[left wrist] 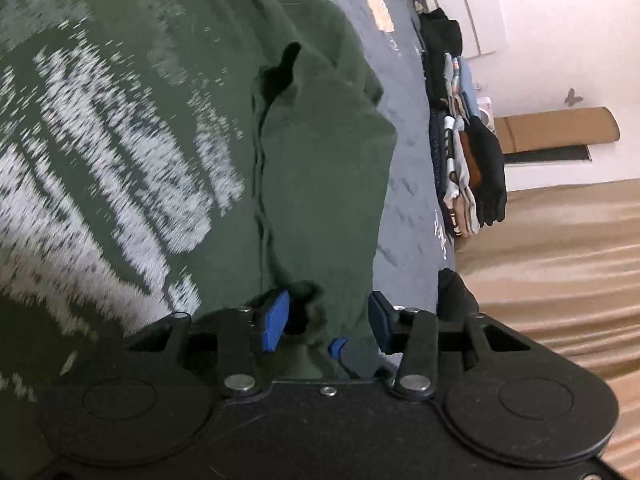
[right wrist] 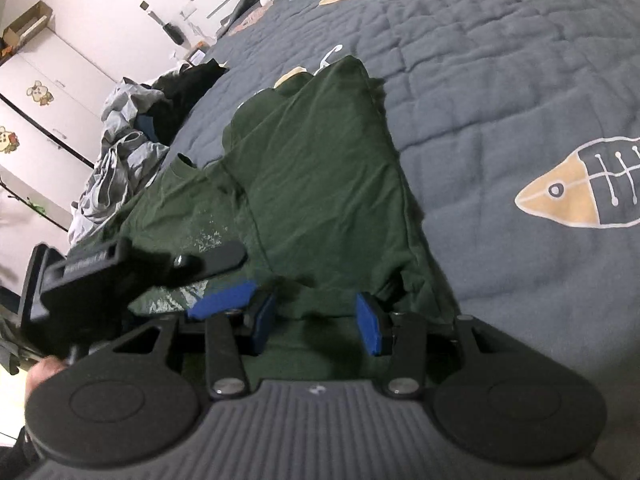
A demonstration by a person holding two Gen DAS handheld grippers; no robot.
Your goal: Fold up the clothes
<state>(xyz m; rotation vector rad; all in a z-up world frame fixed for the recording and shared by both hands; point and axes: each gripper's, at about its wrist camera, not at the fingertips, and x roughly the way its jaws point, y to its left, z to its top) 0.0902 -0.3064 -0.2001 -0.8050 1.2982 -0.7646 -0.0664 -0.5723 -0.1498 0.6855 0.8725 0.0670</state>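
The dark green cotton T-shirt with a cracked white print [right wrist: 320,184] is lying on the bed, spread over the grey quilted bedspread with tan fish motifs [right wrist: 520,92]. 1 side panel is already lying turned in over the body, so the garment looks part-way through its fold, and the near edge is where both tools are working.

The left tool [left wrist: 329,316] is sitting with its 2 blue pads [left wrist: 274,320] part-way apart, and a bunched ridge of green fabric is rising between them. Whether the pads are actually pressing on the cloth cannot be told from this view; the gap looks wider than the fabric. The right tool [right wrist: 314,322] is standing about as wide, with the shirt's near hem lying between and beneath its blue pads [right wrist: 370,326]; again a firm pinch cannot be confirmed. Both tools are probably placed side by side on this edge so that it can be lifted evenly and carried over without skewing the fold.

The left tool's black body is also showing in the right wrist view, close beside the right one.

Counted: 1 green shirt in work, 2 tools, 4 blue pads. 1 stack of folded clothes [left wrist: 464,168] is sitting at the bed's far edge, apparently finished pieces, and 1 loose heap of grey and black garments [right wrist: 128,144] is lying at the other side, probably waiting their turn.
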